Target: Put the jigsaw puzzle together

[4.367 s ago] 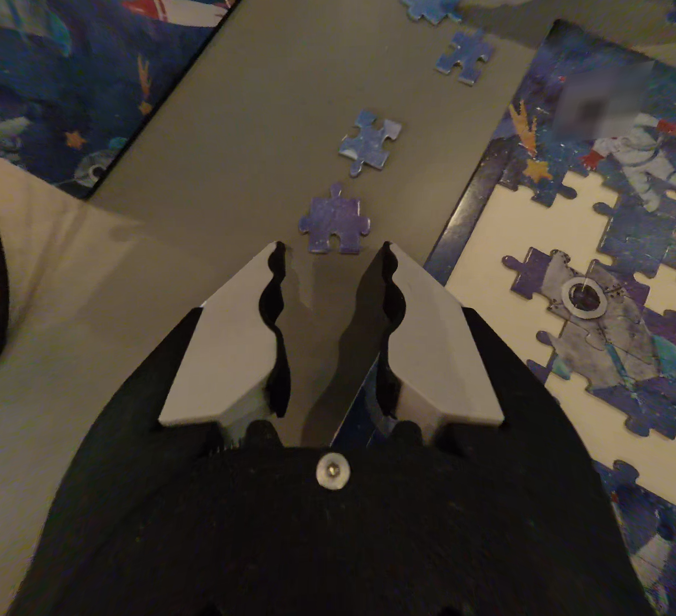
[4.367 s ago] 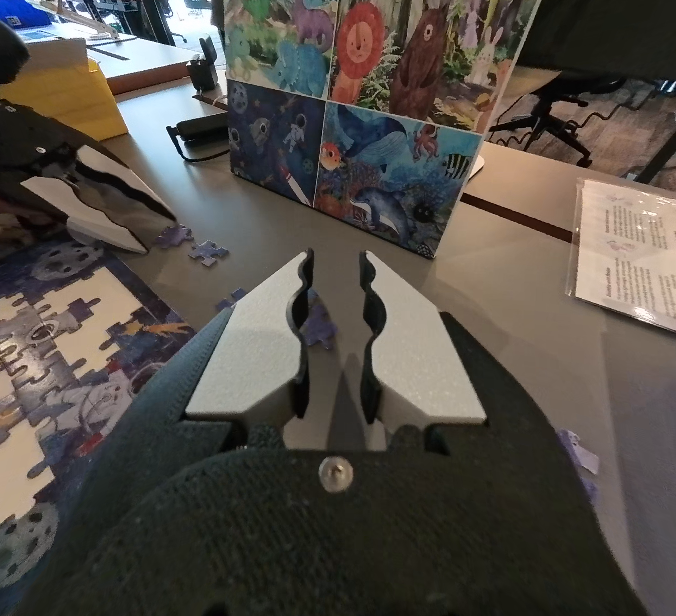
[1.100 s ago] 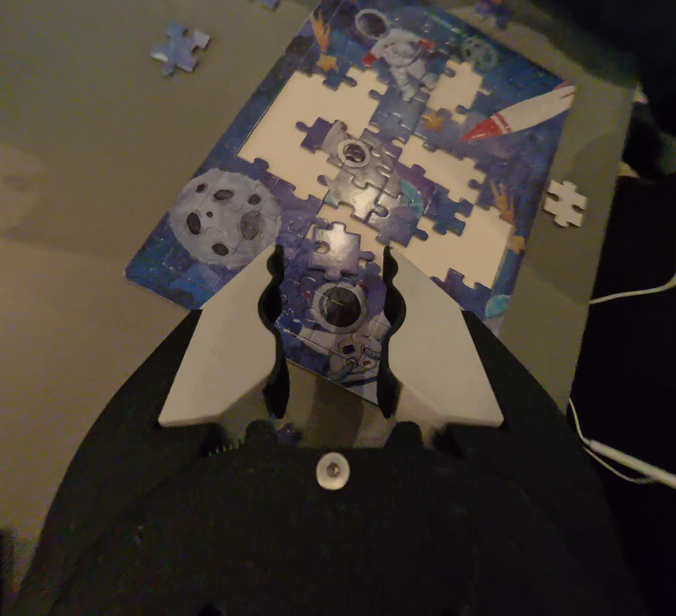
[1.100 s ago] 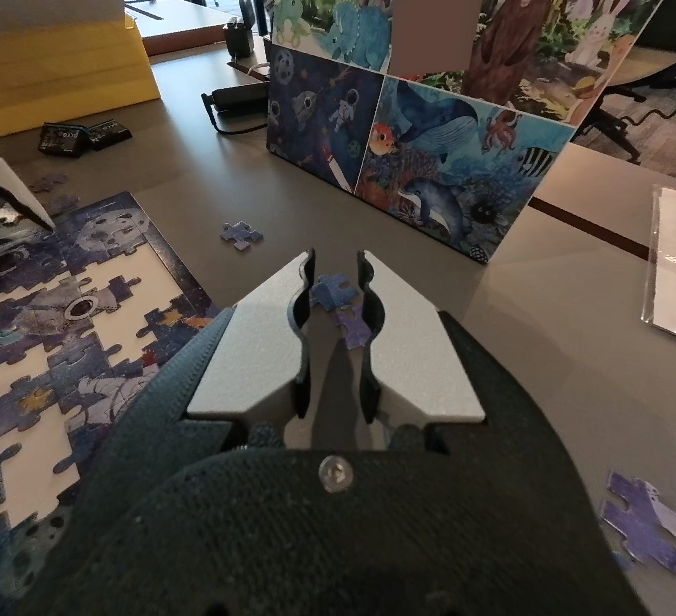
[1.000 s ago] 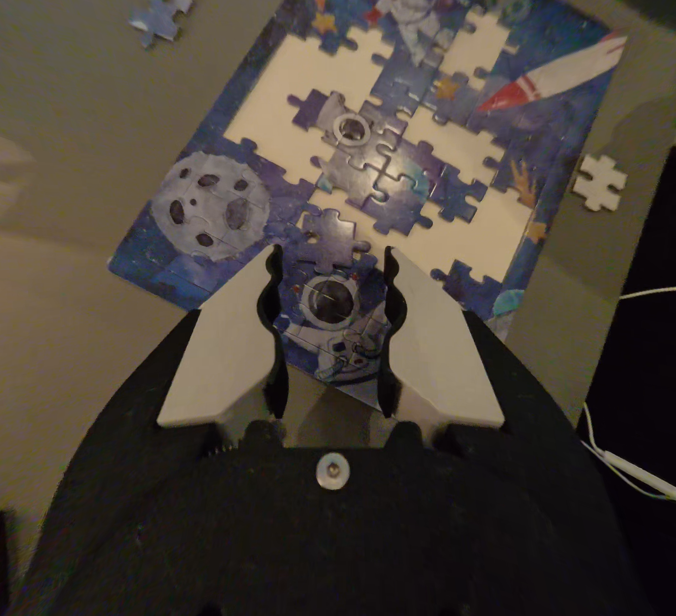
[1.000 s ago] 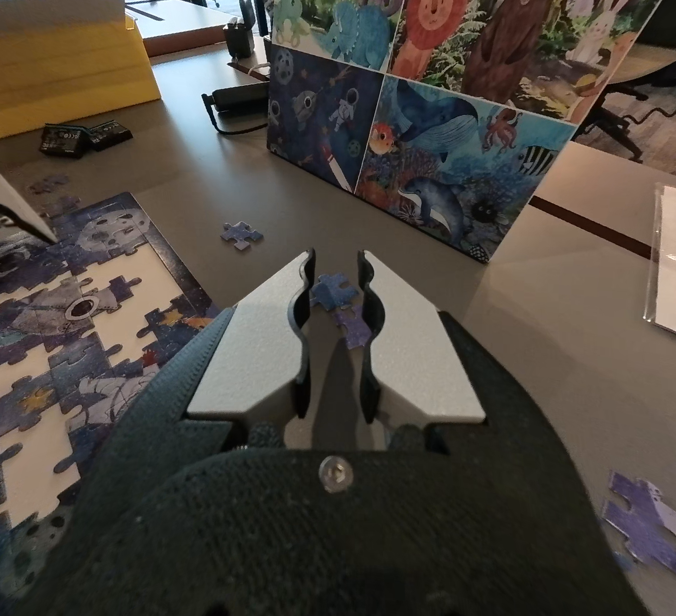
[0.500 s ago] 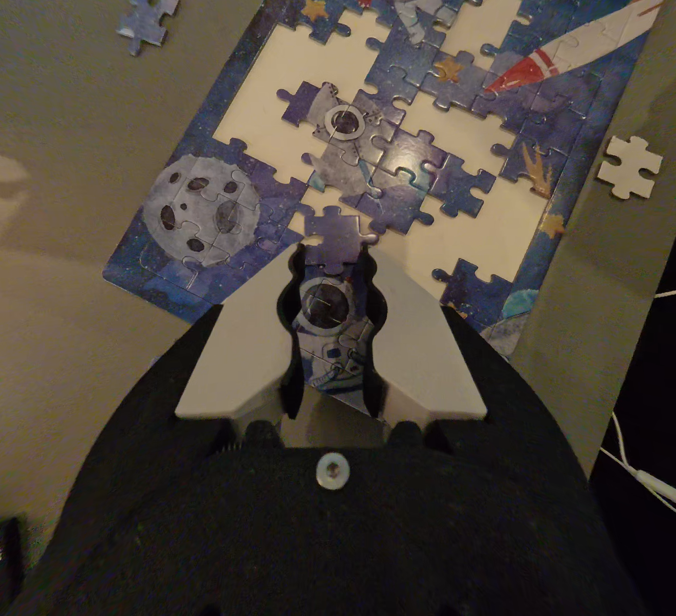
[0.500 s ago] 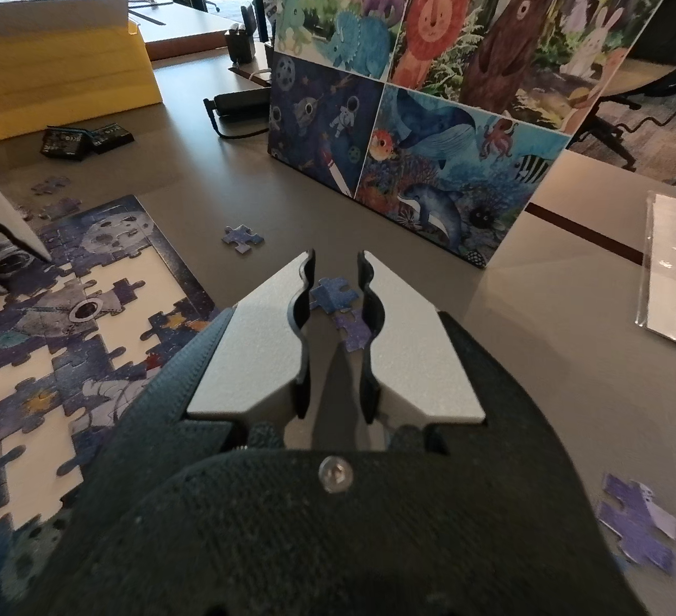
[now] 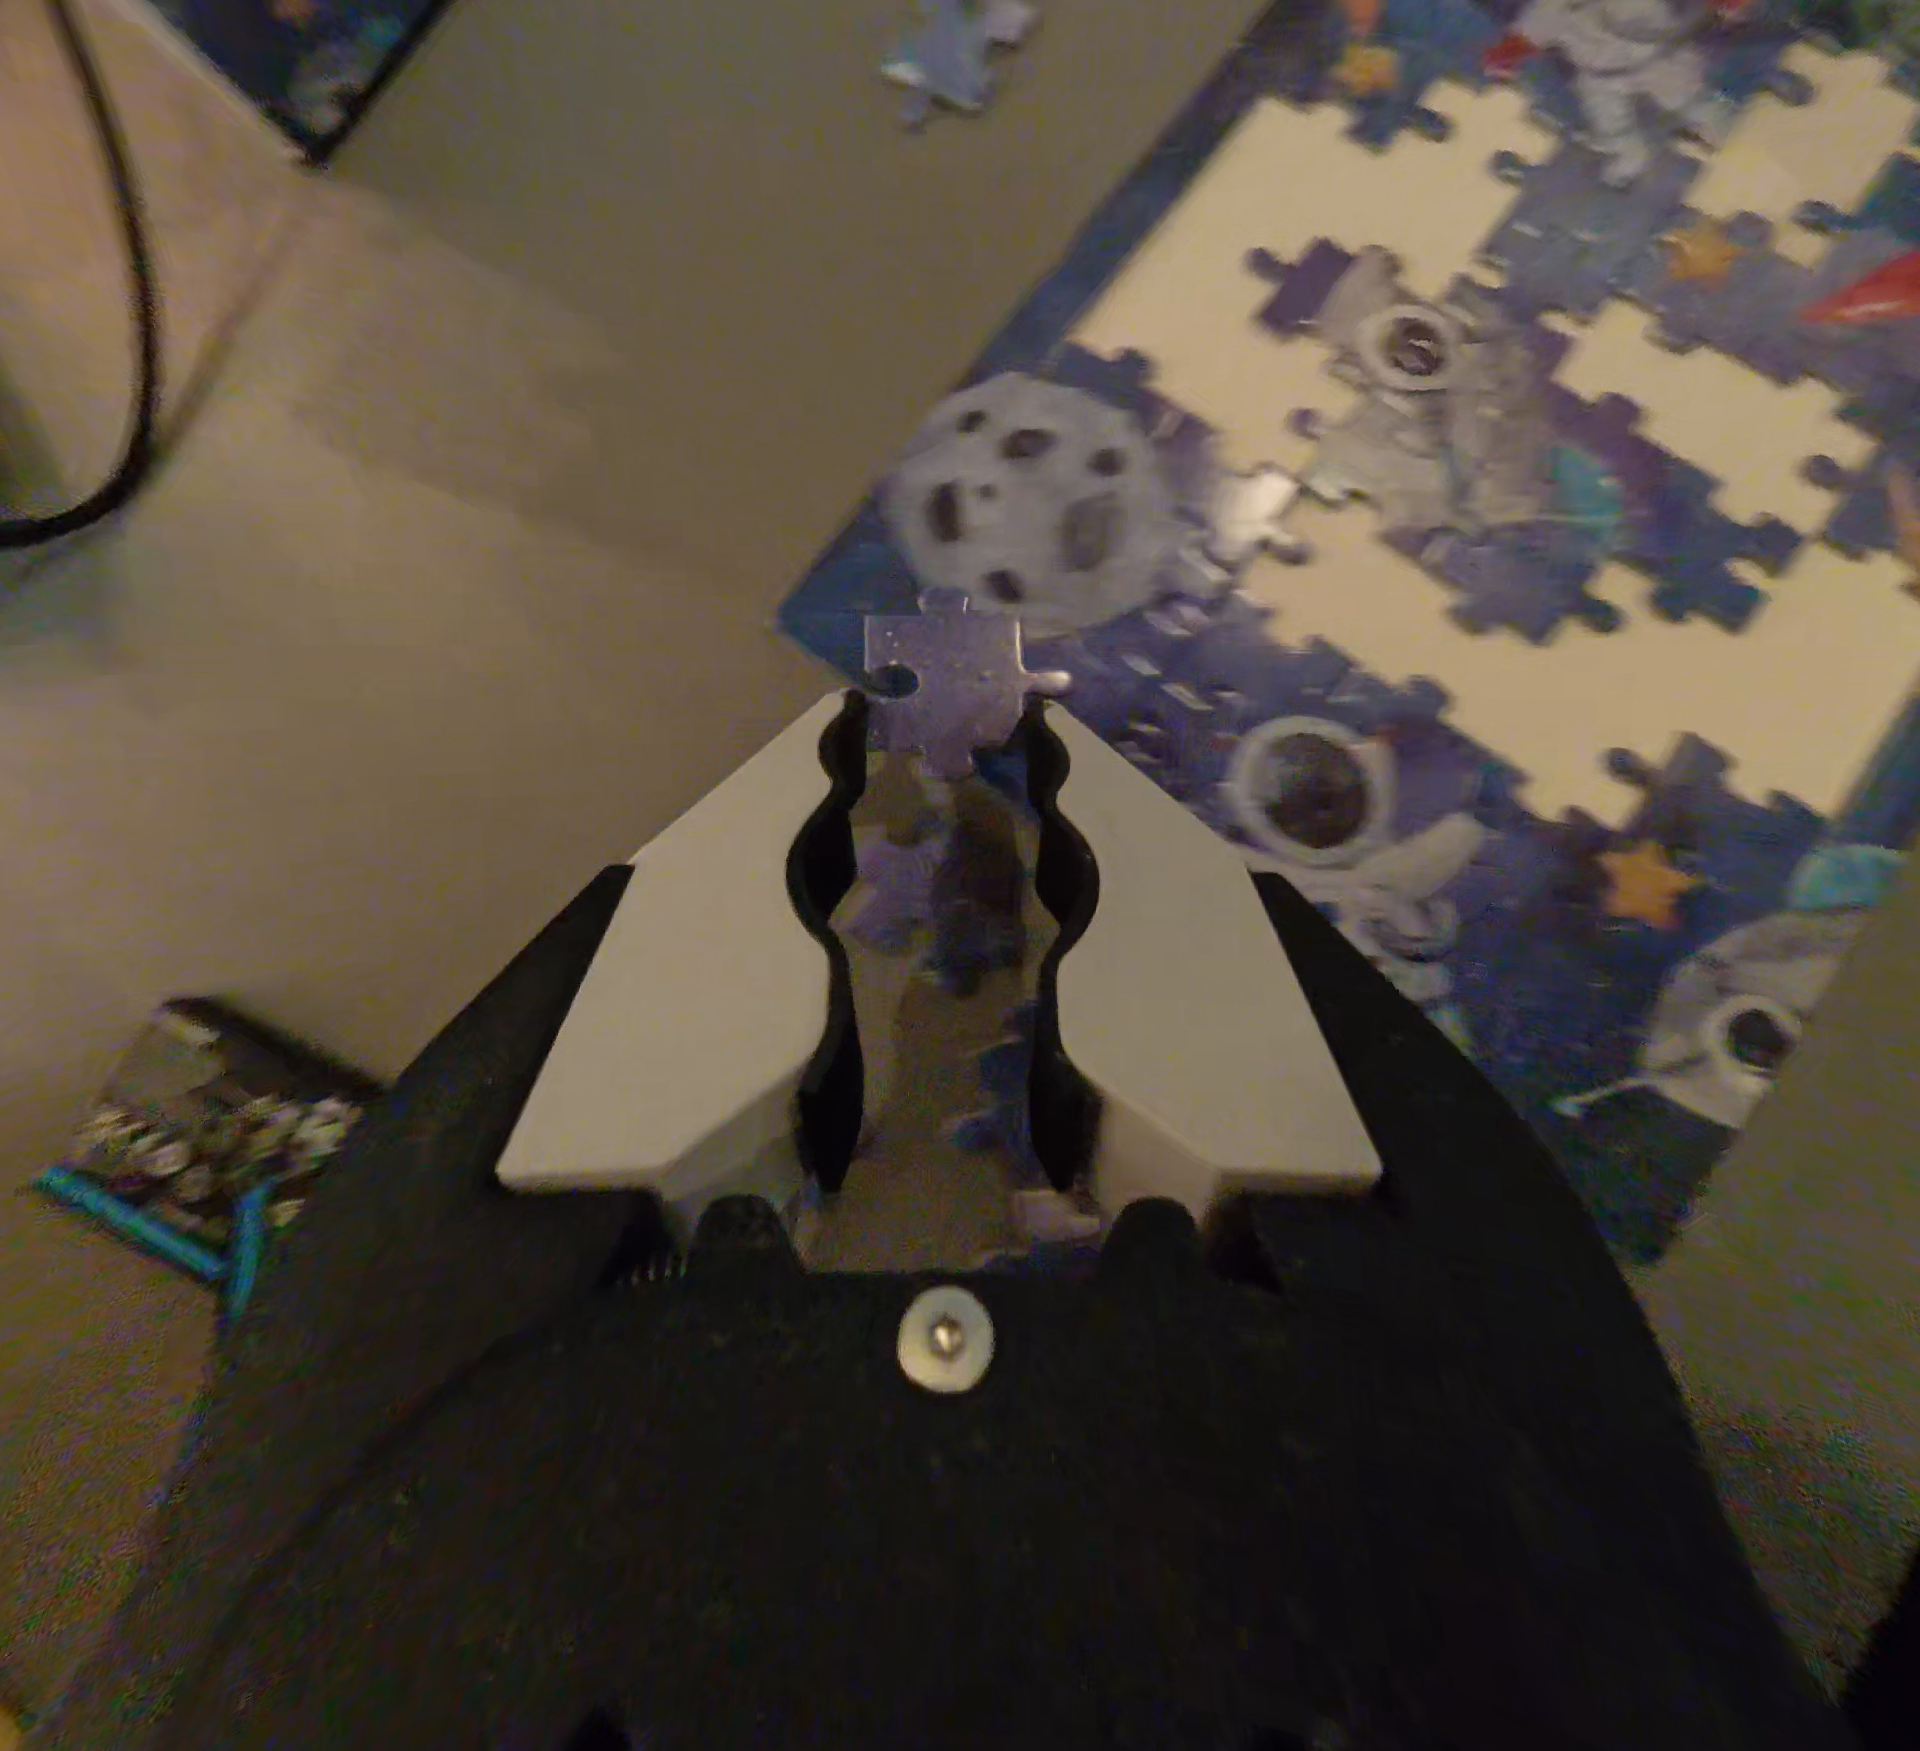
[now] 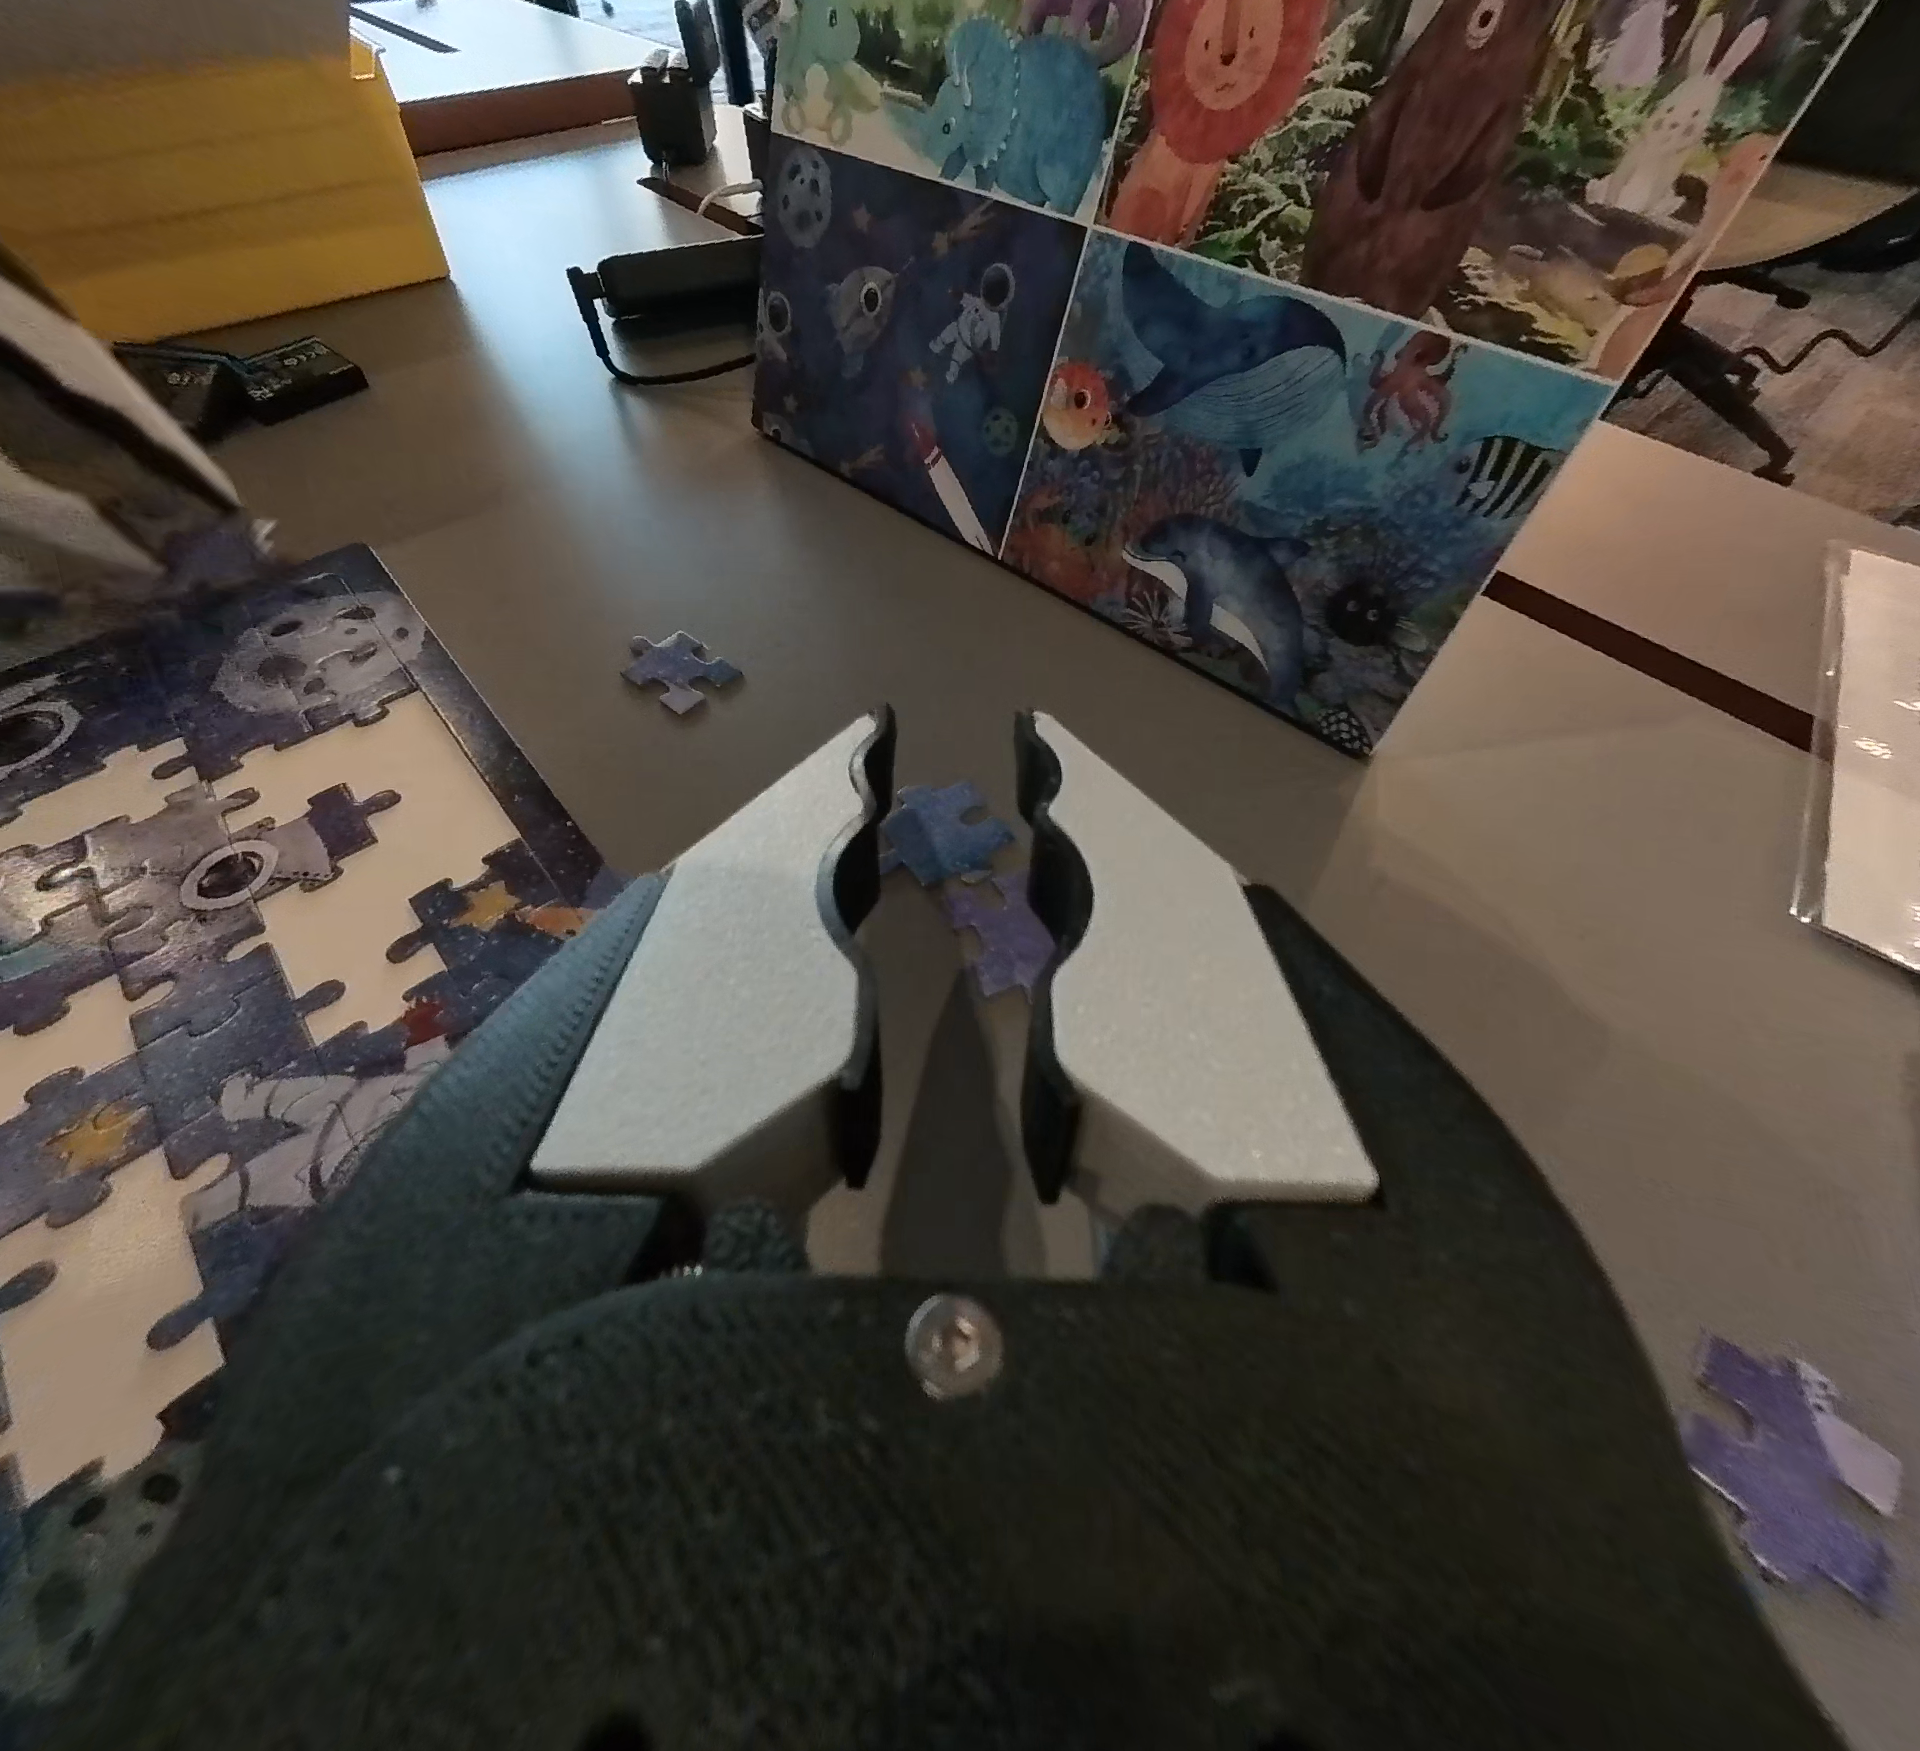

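My left gripper (image 9: 945, 704) is shut on a purple puzzle piece (image 9: 948, 685) and holds it up over the near left corner of the space puzzle board (image 9: 1174, 309). The board has several cream gaps around a middle cluster of joined pieces. My right gripper (image 10: 954, 730) is open and empty, low over the table, with a blue piece (image 10: 945, 834) and a purple piece (image 10: 1003, 932) lying between its fingers. The board (image 10: 343, 766) lies to its left, and a finger of the left gripper (image 10: 104, 413) shows at the far left.
A loose piece (image 9: 956, 54) lies left of the board, also in the right wrist view (image 10: 681, 667). Another purple piece (image 10: 1787, 1473) lies near right. An upright picture box (image 10: 1195, 247), yellow box (image 10: 187, 174), black packets (image 10: 260, 371), cable (image 9: 125, 247) and a plastic-sleeved sheet (image 10: 1870, 745) surround the work area. The tips of one gripper are about 30 cm away from the tips of the other.
My left gripper shut on the purple piece lying on the board, lifted it and swung left toward the board's corner. My right gripper has barely moved.
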Available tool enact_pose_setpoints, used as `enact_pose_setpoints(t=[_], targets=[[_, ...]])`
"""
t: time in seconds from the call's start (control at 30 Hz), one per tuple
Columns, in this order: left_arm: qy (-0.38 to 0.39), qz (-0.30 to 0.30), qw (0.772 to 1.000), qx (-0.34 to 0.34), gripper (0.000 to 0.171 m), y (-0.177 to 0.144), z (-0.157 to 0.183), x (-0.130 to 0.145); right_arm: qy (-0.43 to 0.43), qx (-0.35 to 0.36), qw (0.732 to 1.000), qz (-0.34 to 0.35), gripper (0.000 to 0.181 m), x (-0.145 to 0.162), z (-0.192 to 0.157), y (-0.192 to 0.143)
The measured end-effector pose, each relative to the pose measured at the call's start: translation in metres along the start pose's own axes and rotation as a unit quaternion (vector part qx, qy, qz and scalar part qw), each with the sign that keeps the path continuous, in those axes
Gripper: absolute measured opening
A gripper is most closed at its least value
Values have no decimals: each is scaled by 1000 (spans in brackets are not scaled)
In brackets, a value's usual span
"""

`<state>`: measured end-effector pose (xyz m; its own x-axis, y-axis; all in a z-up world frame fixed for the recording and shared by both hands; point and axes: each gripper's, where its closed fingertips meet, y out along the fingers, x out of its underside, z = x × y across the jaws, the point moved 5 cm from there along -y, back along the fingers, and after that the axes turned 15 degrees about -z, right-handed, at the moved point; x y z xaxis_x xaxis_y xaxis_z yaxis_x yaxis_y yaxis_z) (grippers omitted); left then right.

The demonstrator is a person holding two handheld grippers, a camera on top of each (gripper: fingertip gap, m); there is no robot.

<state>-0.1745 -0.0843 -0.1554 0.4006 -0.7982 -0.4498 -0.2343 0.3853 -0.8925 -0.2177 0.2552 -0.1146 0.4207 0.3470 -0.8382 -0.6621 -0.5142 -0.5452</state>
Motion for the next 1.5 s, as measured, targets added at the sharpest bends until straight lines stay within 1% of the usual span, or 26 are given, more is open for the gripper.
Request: enact_pose_setpoints(t=[0.07,0.13,0.2,0.27,0.33,0.37,0.43,0.63,0.73,0.97,1.2,1.43,1.5], targets=[[-20,4,1000,-14,28,0,-28,1,2,1,1000,-2,22,1,1,0],[-46,3,999,-7,28,3,-51,3,4,3,1000,-1,22,2,3,0],[-68,12,998,13,28,7,-64,4,7,5,1000,1,22,2,5,-2],[-86,18,996,17,28,12,-70,6,9,7,1000,3,21,2,6,-3],[-87,7,996,-19,28,16,-75,12,11,7,1000,5,21,1,7,-3],[-81,-1,996,-39,29,17,-76,14,11,7,1000,5,21,2,7,-3],[-75,2,996,-51,28,16,-74,12,10,6,1000,4,22,1,6,-3],[-78,14,996,-40,29,19,-73,12,4,11,1000,12,21,-3,5,-7],[-80,21,996,-23,29,20,-70,13,2,16,1000,19,21,-5,5,-10],[-66,25,997,-31,29,18,-65,15,12,26,999,18,21,-2,13,-13],[-52,31,998,-22,29,20,-62,13,22,47,998,41,21,-5,22,-27],[-42,36,998,-40,31,17,-62,12,29,55,997,41,21,-2,27,-28],[-47,51,996,-52,30,11,-65,11,30,58,997,41,21,-2,28,-29]])
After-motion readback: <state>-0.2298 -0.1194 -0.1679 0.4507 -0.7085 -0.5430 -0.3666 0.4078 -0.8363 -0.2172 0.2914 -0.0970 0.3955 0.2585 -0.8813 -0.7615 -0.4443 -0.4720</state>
